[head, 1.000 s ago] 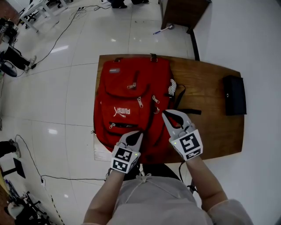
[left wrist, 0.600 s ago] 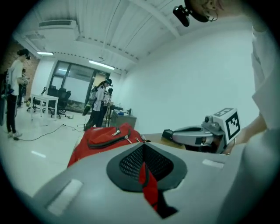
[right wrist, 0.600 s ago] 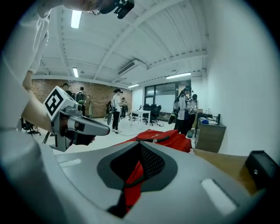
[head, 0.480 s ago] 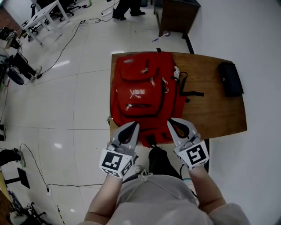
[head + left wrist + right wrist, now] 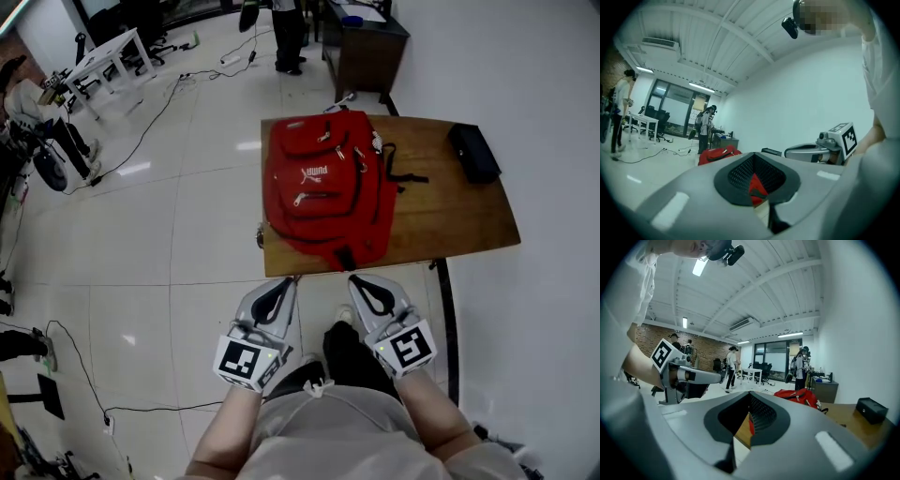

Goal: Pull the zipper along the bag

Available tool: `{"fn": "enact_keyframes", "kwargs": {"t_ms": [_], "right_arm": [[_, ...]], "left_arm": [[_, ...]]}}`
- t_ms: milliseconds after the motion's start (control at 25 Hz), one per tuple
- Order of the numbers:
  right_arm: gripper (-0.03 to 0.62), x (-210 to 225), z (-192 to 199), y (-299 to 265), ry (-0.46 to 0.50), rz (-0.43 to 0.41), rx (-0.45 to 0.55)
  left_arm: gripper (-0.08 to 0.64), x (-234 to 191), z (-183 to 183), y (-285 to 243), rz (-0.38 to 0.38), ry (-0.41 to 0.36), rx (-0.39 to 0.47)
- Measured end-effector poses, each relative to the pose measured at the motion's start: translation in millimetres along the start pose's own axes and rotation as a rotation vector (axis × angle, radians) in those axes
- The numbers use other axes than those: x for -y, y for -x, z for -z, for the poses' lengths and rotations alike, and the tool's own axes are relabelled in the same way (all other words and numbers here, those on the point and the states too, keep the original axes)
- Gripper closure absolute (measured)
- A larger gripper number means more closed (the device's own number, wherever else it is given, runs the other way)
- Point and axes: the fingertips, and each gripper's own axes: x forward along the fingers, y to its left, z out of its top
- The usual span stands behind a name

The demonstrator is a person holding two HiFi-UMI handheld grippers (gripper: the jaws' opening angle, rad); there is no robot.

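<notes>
A red backpack (image 5: 323,187) with several zip pockets lies flat on the wooden table (image 5: 459,220). It also shows far ahead in the left gripper view (image 5: 717,153) and in the right gripper view (image 5: 797,396). My left gripper (image 5: 284,282) and right gripper (image 5: 357,279) hang side by side close to my body, short of the table's near edge and well away from the bag. Both are shut with nothing between their jaws. The right gripper (image 5: 806,151) appears beside the left one's jaws (image 5: 755,154).
A black pouch (image 5: 473,153) lies at the table's far right corner. Beyond the table stand a dark cabinet (image 5: 361,47) and a person (image 5: 286,28). White desks (image 5: 103,56) and floor cables (image 5: 141,103) lie to the left, a white wall to the right.
Both grippers have drawn back from over the bag's near edge to in front of my body. The view has backed away, so the table and bag look smaller and farther.
</notes>
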Motion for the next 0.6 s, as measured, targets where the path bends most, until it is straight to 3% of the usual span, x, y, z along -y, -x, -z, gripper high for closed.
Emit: {"fn": "enact_keyframes", "kwargs": {"t_ms": [240,400,600], "right_arm": [[0.586,-31,-8,27,-0.023,0.013,0.003],[0.586,-42,-6,42,-0.033,0.009,0.002],[0.586,-48,-13,51,-0.011,-0.019,0.033]], "left_arm": [[0.555,25,-16,42,0.017,-0.028,0.064],[0.554,37,-10,48,0.019,-0.071,0.044],[0.555,49,-11,50,0.026,-0.071,0.057]]}}
